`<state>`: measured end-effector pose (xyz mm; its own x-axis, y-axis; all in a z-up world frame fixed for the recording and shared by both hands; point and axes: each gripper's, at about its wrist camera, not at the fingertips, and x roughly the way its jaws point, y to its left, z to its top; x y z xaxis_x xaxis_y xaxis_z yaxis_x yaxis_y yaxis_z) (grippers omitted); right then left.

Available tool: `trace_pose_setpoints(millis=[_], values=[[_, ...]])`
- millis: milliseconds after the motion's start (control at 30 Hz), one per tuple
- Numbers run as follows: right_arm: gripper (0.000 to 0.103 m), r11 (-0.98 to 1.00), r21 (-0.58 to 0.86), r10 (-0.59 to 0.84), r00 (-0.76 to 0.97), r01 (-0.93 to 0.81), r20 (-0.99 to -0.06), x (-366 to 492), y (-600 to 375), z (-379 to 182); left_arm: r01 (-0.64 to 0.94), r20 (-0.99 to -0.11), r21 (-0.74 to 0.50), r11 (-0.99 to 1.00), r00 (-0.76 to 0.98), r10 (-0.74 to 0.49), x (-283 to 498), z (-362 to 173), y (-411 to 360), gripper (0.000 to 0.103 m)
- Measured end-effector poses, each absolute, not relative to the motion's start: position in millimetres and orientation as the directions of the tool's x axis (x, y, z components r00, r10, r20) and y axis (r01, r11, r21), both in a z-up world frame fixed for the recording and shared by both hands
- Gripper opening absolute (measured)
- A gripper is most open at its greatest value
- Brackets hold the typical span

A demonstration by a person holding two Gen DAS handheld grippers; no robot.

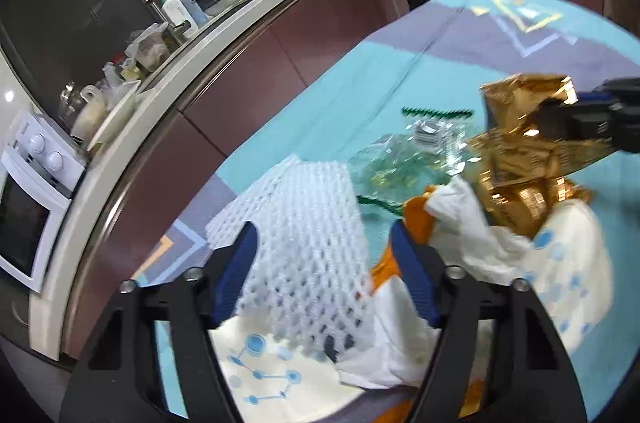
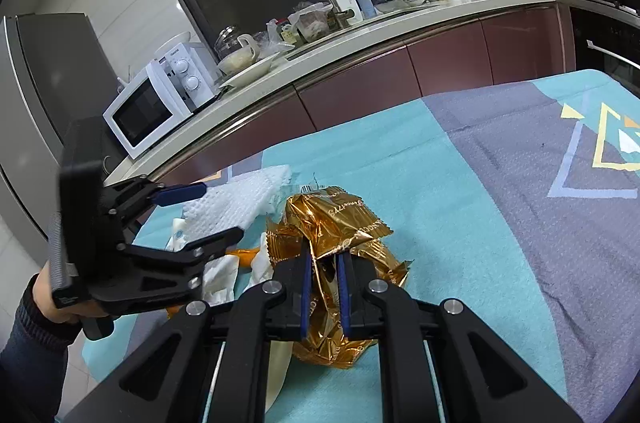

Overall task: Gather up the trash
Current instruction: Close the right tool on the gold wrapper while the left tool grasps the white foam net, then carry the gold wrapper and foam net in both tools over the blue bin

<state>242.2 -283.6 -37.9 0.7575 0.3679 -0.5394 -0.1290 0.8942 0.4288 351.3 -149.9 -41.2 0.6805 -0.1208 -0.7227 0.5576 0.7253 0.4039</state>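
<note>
Two grippers: right [image 2: 325, 277] pinches gold wrapper [image 2: 340, 223] steady; left [image 1: 320, 271] fingers spread around foam net [image 1: 304, 223] beside it.

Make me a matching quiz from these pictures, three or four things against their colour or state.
Things:
1. foam net
2. foil wrapper
3. left hand-held gripper
4. microwave

States:
A. gold, pinched by the right hand-held gripper
B. white, on the counter
C. open
D. white mesh, lying on the cloth

Pairs: 1-D, 2-A, 3-C, 4-B
</note>
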Motion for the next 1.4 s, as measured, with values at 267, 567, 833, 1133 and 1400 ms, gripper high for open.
trace_pose_setpoints(millis=[267, 567, 833, 1133, 1400], values=[[0.01, 0.894, 0.432, 0.359, 0.768, -0.12, -0.53, 237.7, -289.4, -36.0, 0.547, -0.778, 0.391, 0.74, 0.626, -0.052, 375.4, -70.9, -147.6, 0.014], [0.01, 0.893, 0.432, 0.36, 0.777, -0.126, -0.517, 235.6, -287.4, -30.6, 0.511, -0.71, 0.303, 0.804, 0.684, -0.168, 353.7, -32.2, -121.7, 0.011], [0.01, 0.901, 0.404, 0.356, 0.799, -0.157, -0.484, 222.2, -279.8, -10.8, 0.452, -0.584, 0.19, 0.871, 0.766, -0.27, 308.5, 27.2, -91.7, 0.011], [0.01, 0.91, 0.357, 0.364, 0.82, -0.212, -0.442, 199.7, -259.8, 14.4, 0.388, -0.48, 0.057, 0.92, 0.818, -0.315, 235.5, 54.4, -52.0, 0.01], [0.01, 0.905, 0.299, 0.407, 0.817, -0.302, -0.408, 177.1, -224.9, 34.0, 0.265, -0.455, -0.013, 0.964, 0.857, -0.241, 179.7, 49.7, -8.7, 0.01]])
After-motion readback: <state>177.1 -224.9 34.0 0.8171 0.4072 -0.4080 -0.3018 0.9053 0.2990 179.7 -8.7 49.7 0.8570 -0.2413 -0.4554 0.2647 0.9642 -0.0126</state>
